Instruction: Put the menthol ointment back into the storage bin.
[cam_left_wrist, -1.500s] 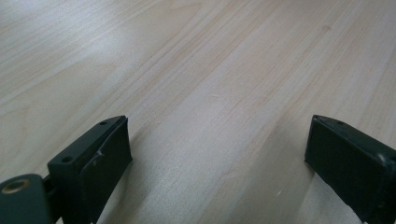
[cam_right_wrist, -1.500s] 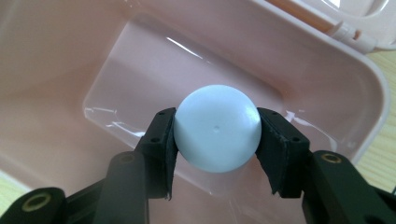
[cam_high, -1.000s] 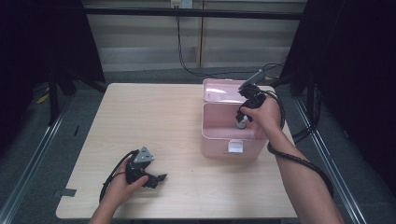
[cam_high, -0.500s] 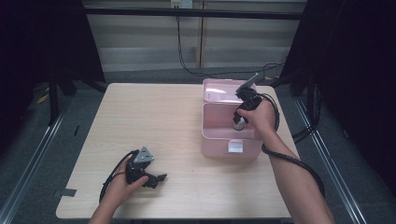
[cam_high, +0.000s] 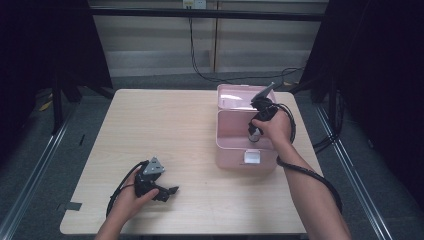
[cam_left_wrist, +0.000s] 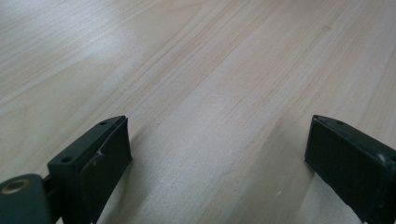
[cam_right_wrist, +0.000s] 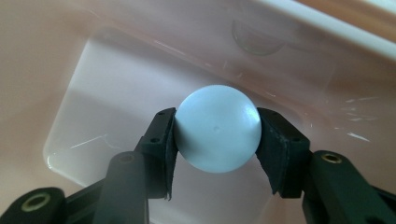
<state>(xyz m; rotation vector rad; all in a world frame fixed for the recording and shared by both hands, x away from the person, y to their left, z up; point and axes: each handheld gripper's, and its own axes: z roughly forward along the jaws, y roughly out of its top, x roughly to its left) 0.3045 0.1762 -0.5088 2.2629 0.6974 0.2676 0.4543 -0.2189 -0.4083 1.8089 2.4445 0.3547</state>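
A pale blue ball (cam_right_wrist: 218, 129) is clamped by the right gripper (cam_high: 256, 126) inside the pink box (cam_high: 235, 150) at 2 o'clock, release remaining, while the left gripper (cam_high: 159, 189) is rested wide open.

the box (cam_high: 245, 150) stands on the right half of the worktop (cam_high: 165, 130), its lid (cam_high: 235, 96) lying open behind it. the right claw (cam_high: 254, 132) reaches down into the box, with the ball (cam_right_wrist: 218, 128) between its jaws above the box floor. the left claw (cam_high: 167, 192) rests on the worktop near the front left, well apart from the box.
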